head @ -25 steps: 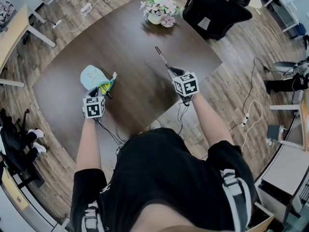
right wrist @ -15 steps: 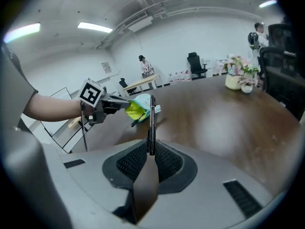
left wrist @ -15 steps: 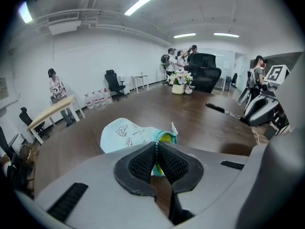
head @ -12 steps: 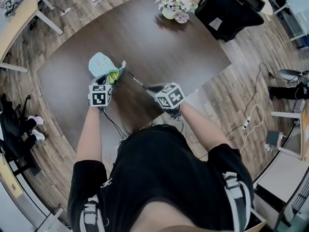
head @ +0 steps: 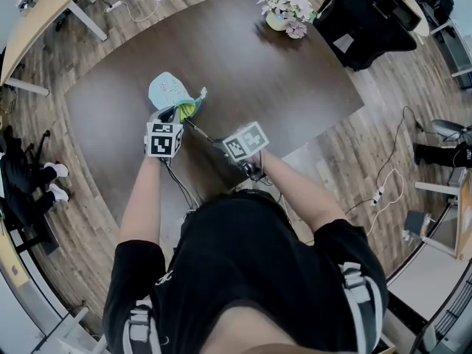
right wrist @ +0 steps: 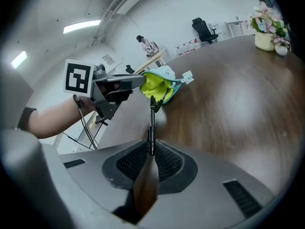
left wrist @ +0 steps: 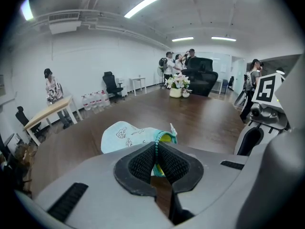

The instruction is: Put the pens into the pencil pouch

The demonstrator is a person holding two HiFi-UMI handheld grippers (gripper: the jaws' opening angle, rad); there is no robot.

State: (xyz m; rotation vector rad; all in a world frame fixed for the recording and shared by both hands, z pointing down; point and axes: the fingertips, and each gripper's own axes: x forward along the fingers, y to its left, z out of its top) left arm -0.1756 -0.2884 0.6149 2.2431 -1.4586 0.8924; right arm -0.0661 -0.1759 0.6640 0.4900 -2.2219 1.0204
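A light blue pencil pouch (head: 168,91) with a yellow-green lining lies on the dark wooden table (head: 243,57). My left gripper (head: 171,119) is shut on the pouch's teal zipper edge (left wrist: 156,152) and holds the mouth up. The pouch (left wrist: 128,136) lies just beyond those jaws. My right gripper (head: 221,144) is shut on a black pen (right wrist: 151,125). The pen (head: 198,130) points toward the pouch mouth (right wrist: 156,86), and its tip sits at the opening.
A flower pot (head: 286,13) stands at the table's far edge, with a black chair (head: 372,17) behind it. Cables (head: 387,175) lie on the wooden floor to the right. People stand at the back of the room (left wrist: 178,63).
My right gripper swung left with the pen, from the table's right part to the pouch mouth. The left gripper kept hold of the pouch edge and hardly moved.
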